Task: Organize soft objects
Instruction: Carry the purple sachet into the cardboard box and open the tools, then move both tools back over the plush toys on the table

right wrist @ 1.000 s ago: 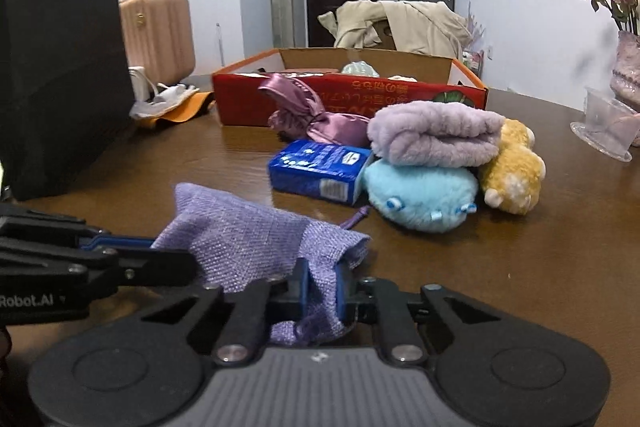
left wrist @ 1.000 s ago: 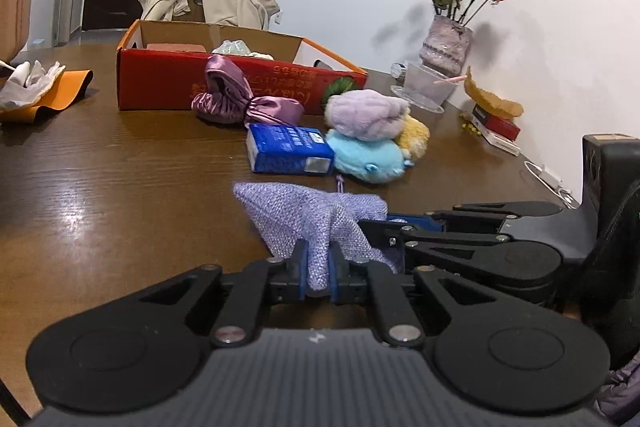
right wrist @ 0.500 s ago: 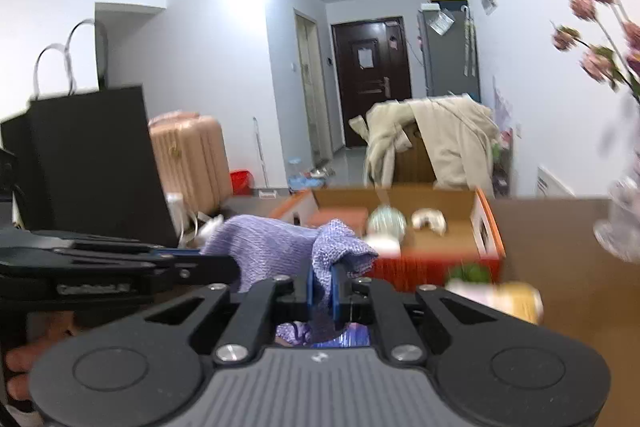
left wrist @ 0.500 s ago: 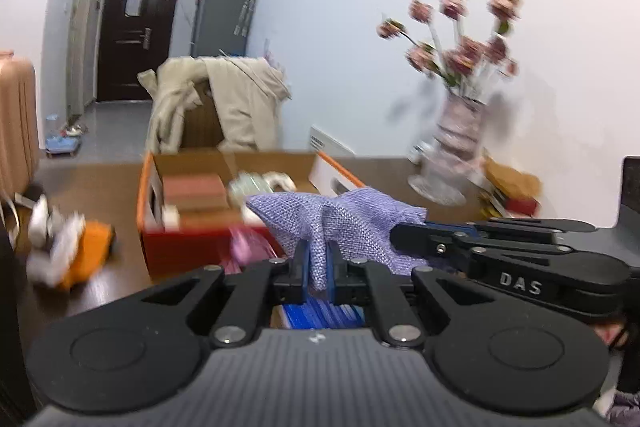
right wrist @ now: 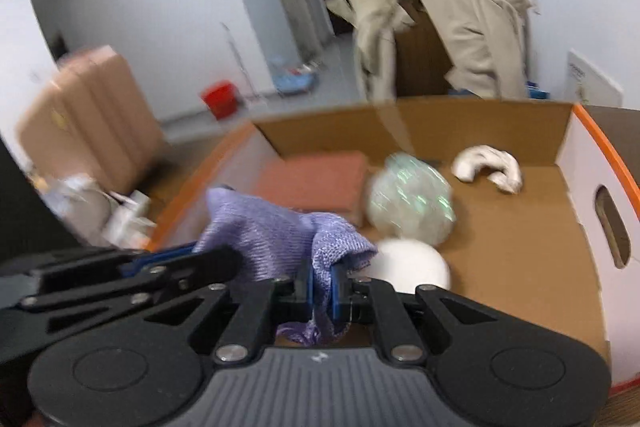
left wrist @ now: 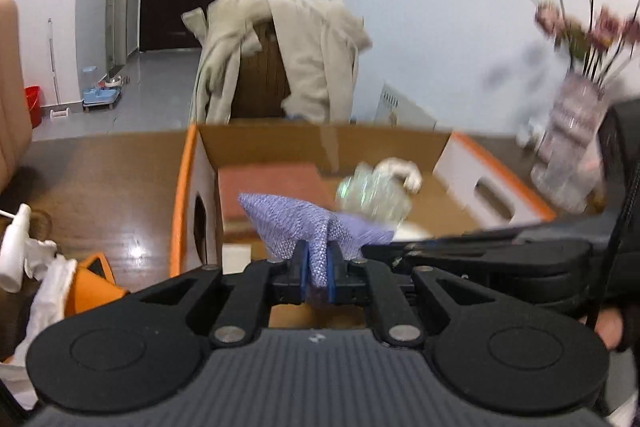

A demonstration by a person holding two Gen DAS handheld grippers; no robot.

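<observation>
Above the cardboard box (right wrist: 520, 247), lilac pouch (right wrist: 260, 227) stretched between both grippers (left gripper (left wrist: 316, 277), right gripper (right wrist: 322, 293)), each clamped on an edge, possibly a drawstring bag.

Pouch (left wrist: 304, 223) now over box (left wrist: 400, 143)

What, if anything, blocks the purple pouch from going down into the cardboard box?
Nothing visible blocks it. Both grippers hold the purple pouch above the open cardboard box; the iridescent ball and white round item sit just beyond it.
</observation>
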